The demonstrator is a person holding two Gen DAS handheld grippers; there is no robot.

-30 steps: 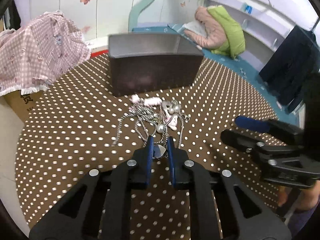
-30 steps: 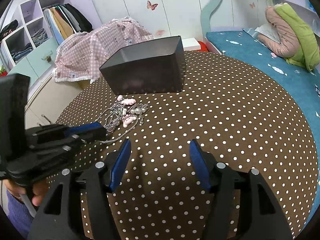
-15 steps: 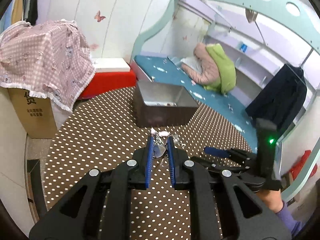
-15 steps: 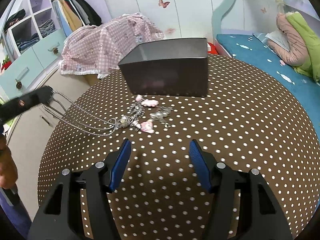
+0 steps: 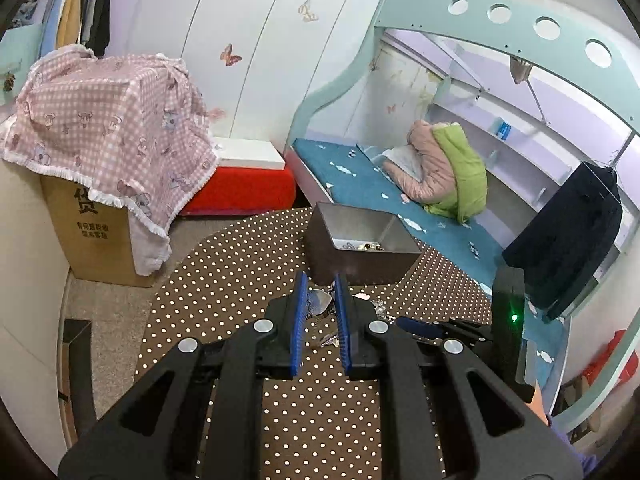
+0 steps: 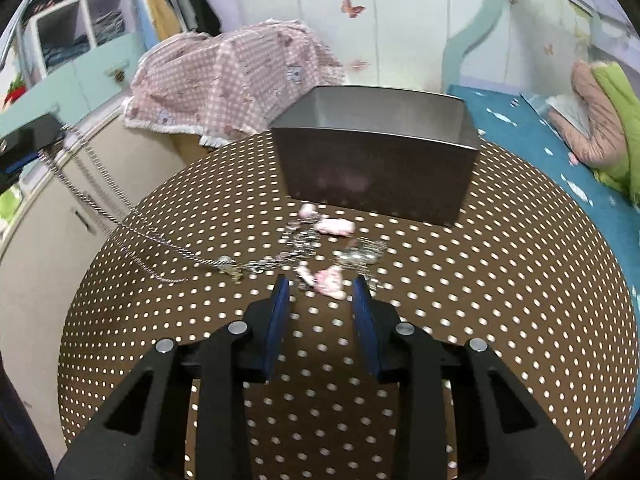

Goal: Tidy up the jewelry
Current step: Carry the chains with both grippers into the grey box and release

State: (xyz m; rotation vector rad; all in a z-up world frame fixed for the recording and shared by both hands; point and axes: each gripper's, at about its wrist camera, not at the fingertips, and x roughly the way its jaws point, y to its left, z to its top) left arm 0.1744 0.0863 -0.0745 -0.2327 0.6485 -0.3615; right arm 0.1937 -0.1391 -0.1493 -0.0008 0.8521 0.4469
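My left gripper (image 5: 320,300) is shut on a silver necklace pendant (image 5: 318,303) and held up above the table. In the right wrist view it shows at the far left (image 6: 28,148), with the necklace chains (image 6: 100,196) stretched taut from it down to the tangled jewelry pile (image 6: 340,252). My right gripper (image 6: 320,286) is low at the pile's near edge. Its jaws are closing, with a pink charm (image 6: 330,282) between them and a gap on either side. The dark open box (image 6: 376,184) stands just behind the pile, with a few pieces inside (image 5: 360,246).
The round table has a brown polka-dot cloth (image 6: 520,280). A cardboard box under a pink checked cloth (image 5: 108,128) stands off the table's left. A red bench (image 5: 240,192) and a teal bed (image 5: 360,176) lie behind it.
My left gripper has lifted and drawn back with the pendant, pulling the chains out of the pile. My right gripper has moved up to the pile and its jaws have narrowed around the pink charm.
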